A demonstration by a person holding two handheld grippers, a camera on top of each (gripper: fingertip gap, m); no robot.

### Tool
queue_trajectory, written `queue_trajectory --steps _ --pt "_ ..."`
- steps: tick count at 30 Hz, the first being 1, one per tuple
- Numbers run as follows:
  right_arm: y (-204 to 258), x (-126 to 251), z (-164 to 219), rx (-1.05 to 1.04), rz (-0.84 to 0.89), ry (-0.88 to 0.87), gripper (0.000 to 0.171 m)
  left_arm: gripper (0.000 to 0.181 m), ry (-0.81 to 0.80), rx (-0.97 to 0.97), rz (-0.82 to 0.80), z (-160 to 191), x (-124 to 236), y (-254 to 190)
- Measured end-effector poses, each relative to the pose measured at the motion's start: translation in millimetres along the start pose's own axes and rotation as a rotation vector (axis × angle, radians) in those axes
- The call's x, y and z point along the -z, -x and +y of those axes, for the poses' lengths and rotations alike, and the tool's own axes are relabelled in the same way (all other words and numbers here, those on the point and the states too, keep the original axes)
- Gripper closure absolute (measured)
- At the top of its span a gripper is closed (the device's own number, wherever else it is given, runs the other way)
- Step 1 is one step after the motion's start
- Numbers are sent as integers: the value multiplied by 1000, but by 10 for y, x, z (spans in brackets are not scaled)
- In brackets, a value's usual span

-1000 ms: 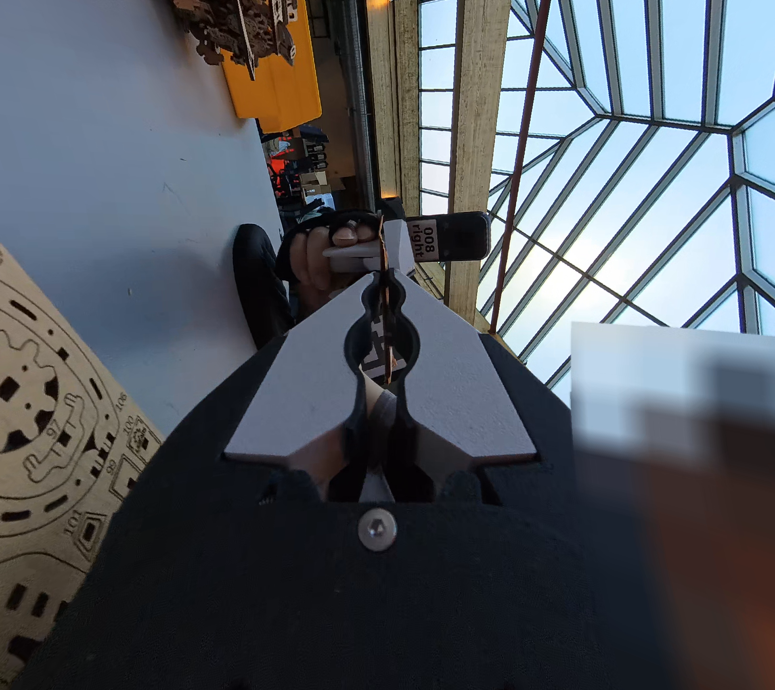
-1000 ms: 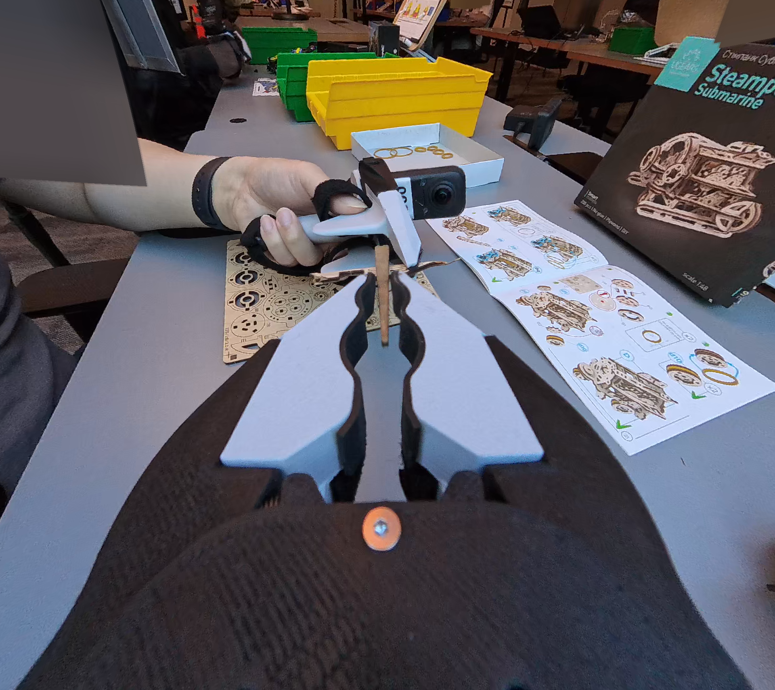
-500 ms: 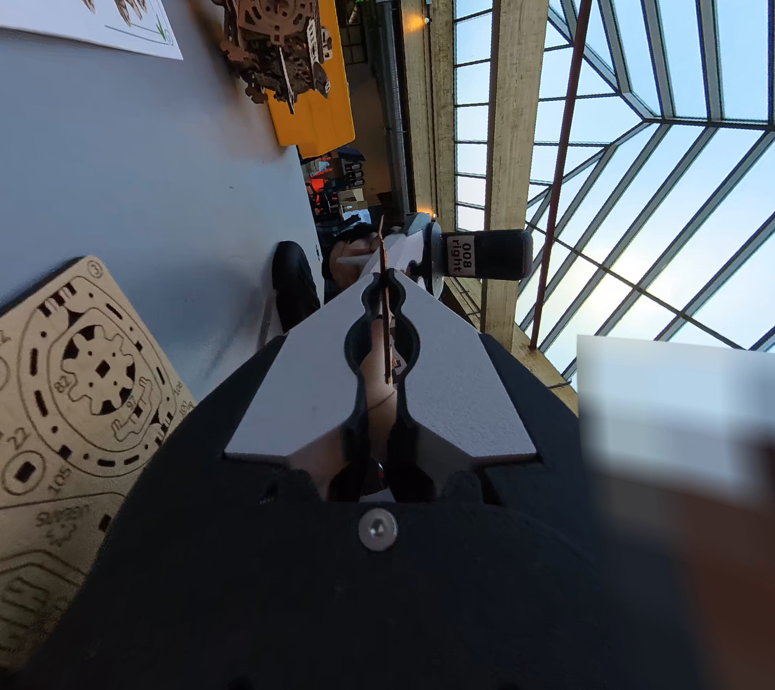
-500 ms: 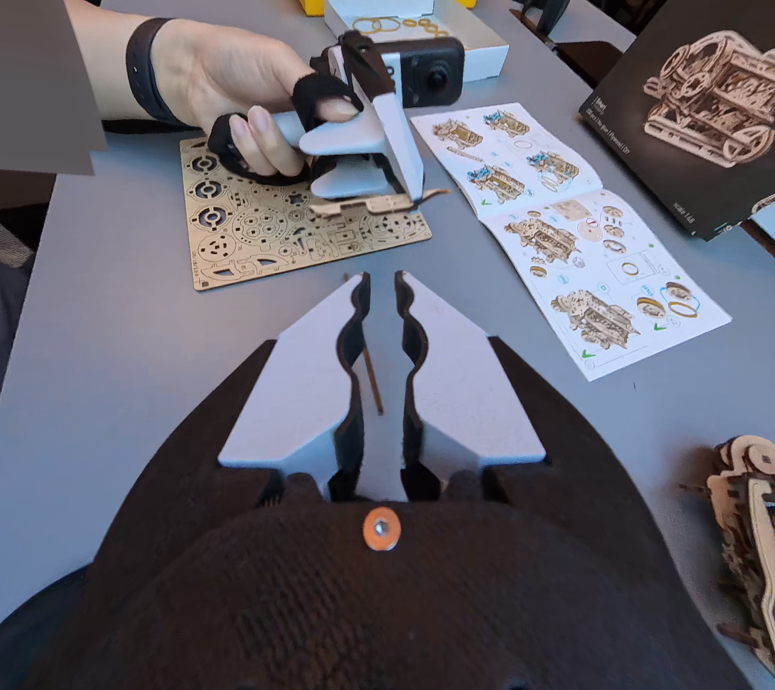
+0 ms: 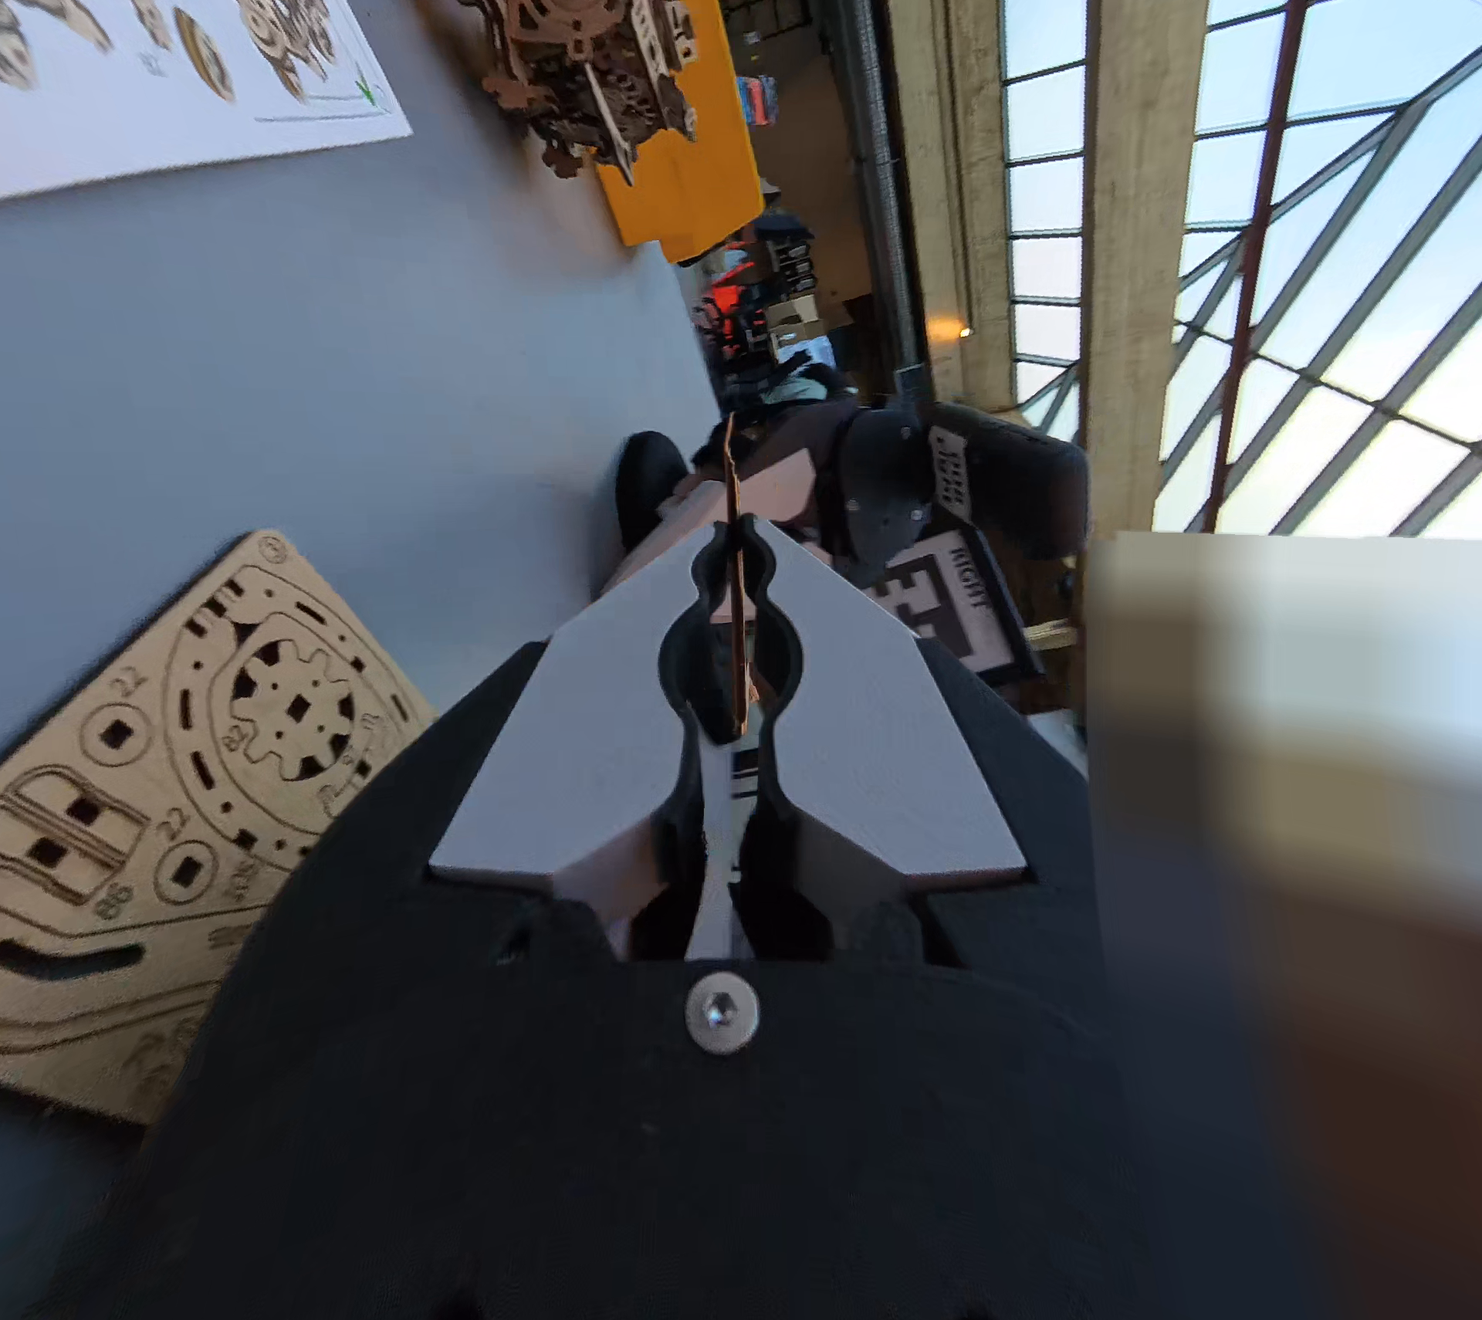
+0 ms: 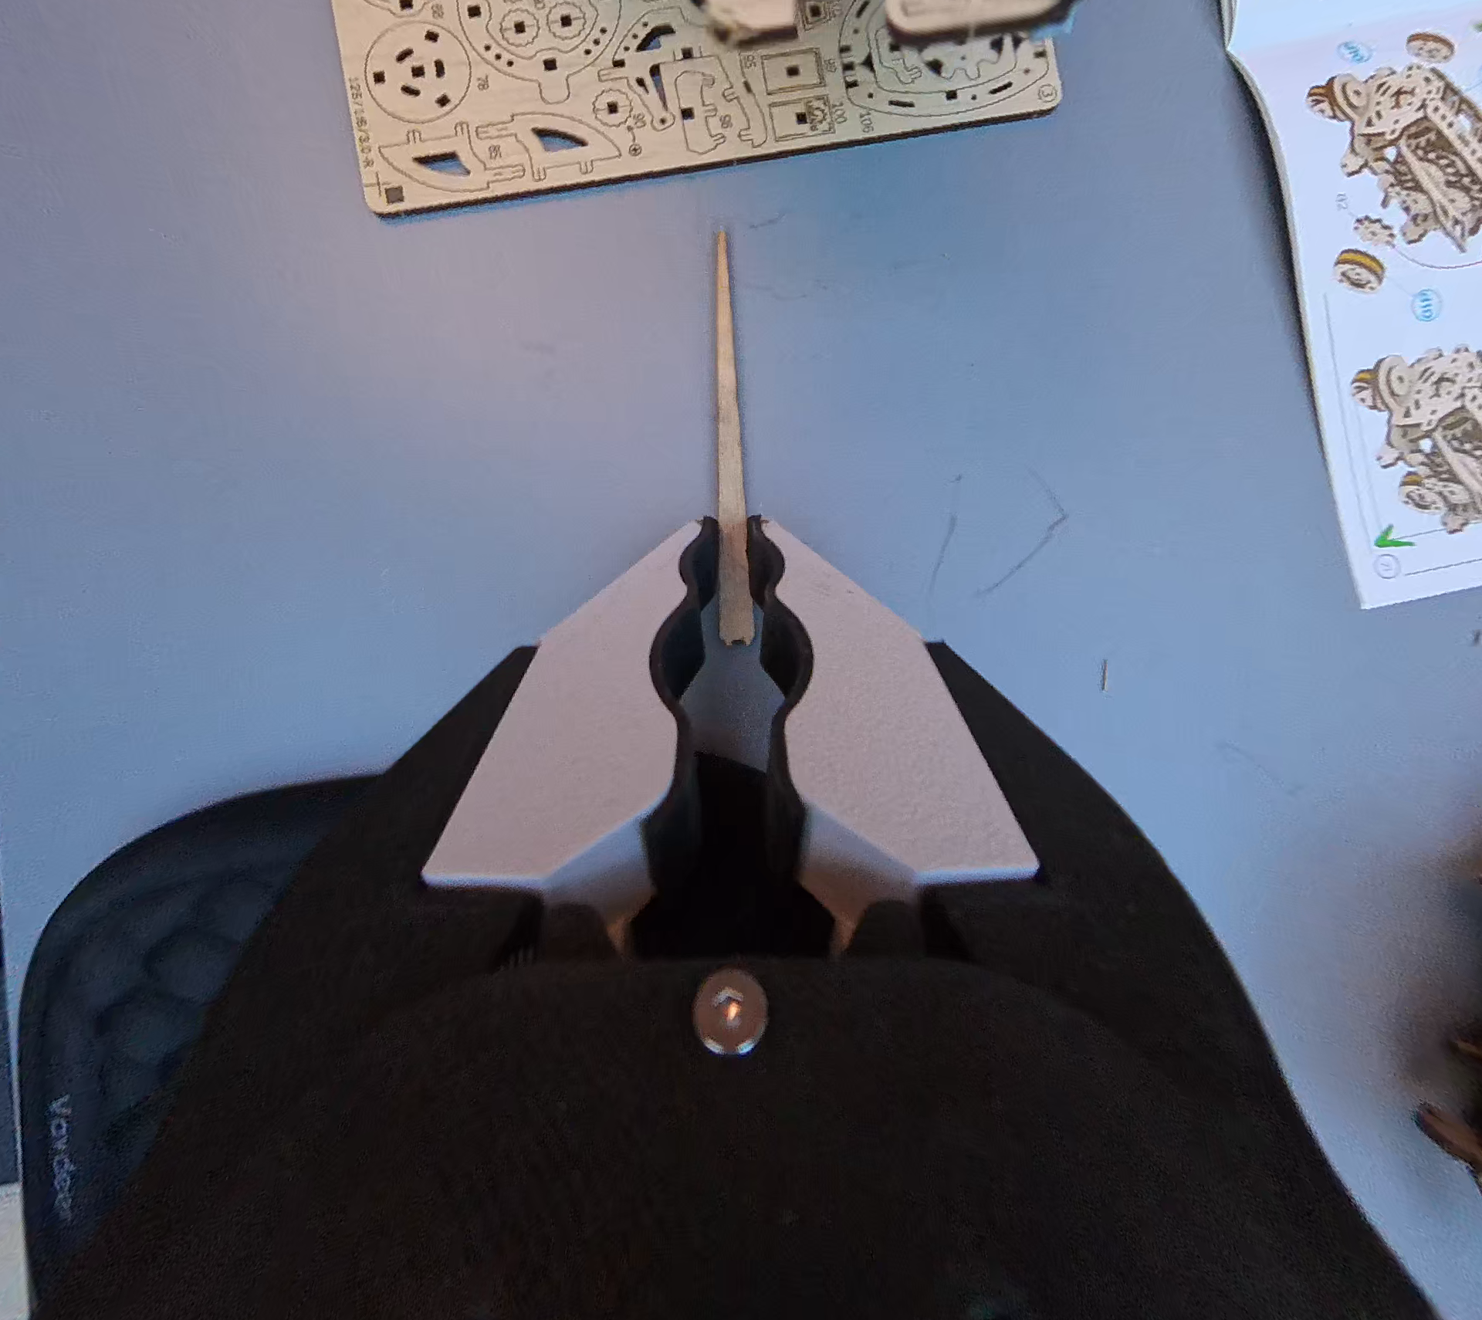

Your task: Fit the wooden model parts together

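The right gripper (image 6: 728,528), having swung down over the table, is now pinching the wooden pin (image 6: 728,447), while the left gripper (image 5: 736,529) is still clamping its flat wooden part (image 5: 734,592), readying both for fitting.

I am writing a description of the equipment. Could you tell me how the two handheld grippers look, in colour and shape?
Both look alike. The left gripper and the right gripper each have a wide black body with a silver screw in the middle and two pale grey wedge-shaped fingers. The inner edges of the fingers carry wavy black pads. No cables are visible.
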State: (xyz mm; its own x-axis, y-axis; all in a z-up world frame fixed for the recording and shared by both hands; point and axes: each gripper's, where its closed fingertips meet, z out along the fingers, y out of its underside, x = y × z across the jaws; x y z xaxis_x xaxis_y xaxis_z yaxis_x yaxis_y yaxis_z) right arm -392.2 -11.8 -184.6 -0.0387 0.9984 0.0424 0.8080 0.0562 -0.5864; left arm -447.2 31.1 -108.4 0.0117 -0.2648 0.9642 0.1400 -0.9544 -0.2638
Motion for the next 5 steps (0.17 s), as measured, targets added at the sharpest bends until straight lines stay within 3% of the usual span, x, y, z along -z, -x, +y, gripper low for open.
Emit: queue_trajectory --steps 1,5 --pt "23 53 -14 43 18 9 165 181 -2 -43 -51 -14 15 46" --pt "181 461 -316 140 39 -67 165 181 -19 -104 -135 -51 47 122"
